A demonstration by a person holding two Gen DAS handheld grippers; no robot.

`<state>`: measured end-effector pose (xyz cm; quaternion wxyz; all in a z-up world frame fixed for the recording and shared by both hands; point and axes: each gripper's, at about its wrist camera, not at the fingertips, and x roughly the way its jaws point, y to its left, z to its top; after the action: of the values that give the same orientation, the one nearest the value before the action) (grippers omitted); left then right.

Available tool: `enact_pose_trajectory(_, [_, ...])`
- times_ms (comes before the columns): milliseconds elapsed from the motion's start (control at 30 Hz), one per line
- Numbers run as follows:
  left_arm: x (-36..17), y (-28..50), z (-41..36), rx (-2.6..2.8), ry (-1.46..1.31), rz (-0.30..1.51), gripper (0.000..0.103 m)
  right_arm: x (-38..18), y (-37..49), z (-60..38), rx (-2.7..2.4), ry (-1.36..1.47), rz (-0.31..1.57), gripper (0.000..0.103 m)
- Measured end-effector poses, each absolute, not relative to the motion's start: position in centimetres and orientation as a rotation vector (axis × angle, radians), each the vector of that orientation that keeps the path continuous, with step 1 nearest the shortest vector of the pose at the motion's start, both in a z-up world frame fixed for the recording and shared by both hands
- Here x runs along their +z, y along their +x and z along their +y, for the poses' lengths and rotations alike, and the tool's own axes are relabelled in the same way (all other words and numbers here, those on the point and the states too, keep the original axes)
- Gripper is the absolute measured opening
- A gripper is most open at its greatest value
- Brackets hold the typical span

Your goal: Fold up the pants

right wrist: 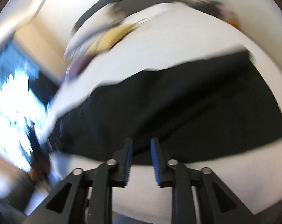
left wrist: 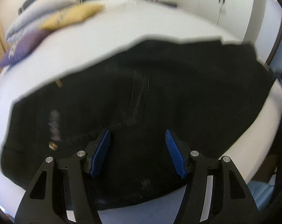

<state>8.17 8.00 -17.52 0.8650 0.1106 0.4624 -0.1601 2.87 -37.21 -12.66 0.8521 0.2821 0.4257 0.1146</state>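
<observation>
Below, black pants (left wrist: 141, 93) spread flat on the white bed (left wrist: 85, 43), left claw (left wrist: 138, 136) spread wide above the seamed seat, gripping nothing, right claw (right wrist: 141, 143) partly spread at the pants' near edge, empty, yellow pillow (left wrist: 71, 16) and purple pillow (left wrist: 21, 48) beyond.

Pants (left wrist: 159, 85): matt black cloth, stitched seams. Bed (left wrist: 107, 43): smooth white cloth. Left gripper (left wrist: 137, 135) fingers (left wrist: 101, 153): ribbed blue pads, matt black plastic, metal pins.
</observation>
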Motion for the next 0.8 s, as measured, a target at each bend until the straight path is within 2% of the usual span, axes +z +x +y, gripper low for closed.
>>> enact_pose_trajectory(100, [-17.5,8.4,8.0,-0.322,0.2,0.973,0.06,-15.2,2.6,-43.1,0.129,0.881,0.838,0.032])
enact_pose_trajectory(300, [-17.6,9.7,7.3,-0.314,0.207,1.001,0.061,-19.5,4.5,-48.7,-0.005,1.21,0.79,0.032])
enact_pose_trajectory(533, [-18.5,8.6,7.6,-0.306,0.196,0.978,0.061,-20.5,6.9,-49.0,-0.073,1.323,0.809,0.032])
enact_pose_trajectory(700, [-18.5,8.1,8.1,-0.312,0.191,0.963,0.061,-21.3,6.6,-49.1,-0.125,1.447,0.733,0.03])
enact_pose_trajectory(800, [-18.6,7.6,8.6,-0.31,0.189,0.954,0.062,-21.5,6.7,-48.9,-0.133,1.459,0.715,0.02])
